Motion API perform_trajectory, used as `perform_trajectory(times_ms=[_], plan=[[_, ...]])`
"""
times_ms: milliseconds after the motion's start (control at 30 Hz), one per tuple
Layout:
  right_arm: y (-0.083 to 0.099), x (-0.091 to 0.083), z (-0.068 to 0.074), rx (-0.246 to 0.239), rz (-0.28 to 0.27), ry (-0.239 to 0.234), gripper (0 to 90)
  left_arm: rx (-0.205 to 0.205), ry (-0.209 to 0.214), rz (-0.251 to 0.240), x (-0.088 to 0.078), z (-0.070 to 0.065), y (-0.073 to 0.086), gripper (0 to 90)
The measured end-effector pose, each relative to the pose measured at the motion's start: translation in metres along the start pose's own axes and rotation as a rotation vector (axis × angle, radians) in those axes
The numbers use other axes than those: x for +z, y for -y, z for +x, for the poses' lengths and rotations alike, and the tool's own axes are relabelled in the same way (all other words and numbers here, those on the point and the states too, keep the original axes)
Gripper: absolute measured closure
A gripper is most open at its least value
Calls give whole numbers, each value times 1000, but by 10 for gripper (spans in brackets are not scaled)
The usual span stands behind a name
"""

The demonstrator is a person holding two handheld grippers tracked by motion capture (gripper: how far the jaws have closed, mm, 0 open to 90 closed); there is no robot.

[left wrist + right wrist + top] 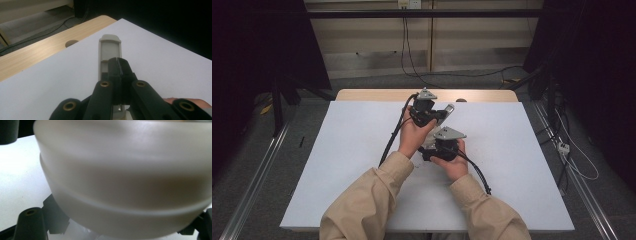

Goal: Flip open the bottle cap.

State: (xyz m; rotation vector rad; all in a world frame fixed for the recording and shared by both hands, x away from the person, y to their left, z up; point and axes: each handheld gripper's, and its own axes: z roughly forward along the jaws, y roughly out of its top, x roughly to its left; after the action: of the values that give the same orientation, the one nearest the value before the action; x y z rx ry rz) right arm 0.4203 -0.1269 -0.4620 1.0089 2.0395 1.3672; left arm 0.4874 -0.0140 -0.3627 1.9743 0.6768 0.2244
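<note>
The left gripper [119, 65] is seen with its jaws clenched on a flat grey plastic piece [110, 50], gripped near the middle and held level above the white table cover [162, 62]; its rounded far end juts past the jaw tips. The right gripper [443, 148] is clamped on a translucent white container [125, 182], held close against its camera, so its shape cannot be fully judged. In the high view both are raised together over the middle of the cover [352, 150], the grey piece [448, 109] just beyond the right gripper. Both pickups are judged done; whatever joining or parting of the two pieces is intended is judged still to be finished.
</note>
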Motion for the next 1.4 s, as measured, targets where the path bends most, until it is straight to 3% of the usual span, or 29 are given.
perform_trajectory(times_ms=[1100, 1400], plan=[[0, 0, 0, 8, 7, 14, 174, -3, 2, 36, 5, -1, 3, 886], [0, -3, -3, 51, 12, 20, 136, -5, 8, 39, 4, -2, 4, 858]])
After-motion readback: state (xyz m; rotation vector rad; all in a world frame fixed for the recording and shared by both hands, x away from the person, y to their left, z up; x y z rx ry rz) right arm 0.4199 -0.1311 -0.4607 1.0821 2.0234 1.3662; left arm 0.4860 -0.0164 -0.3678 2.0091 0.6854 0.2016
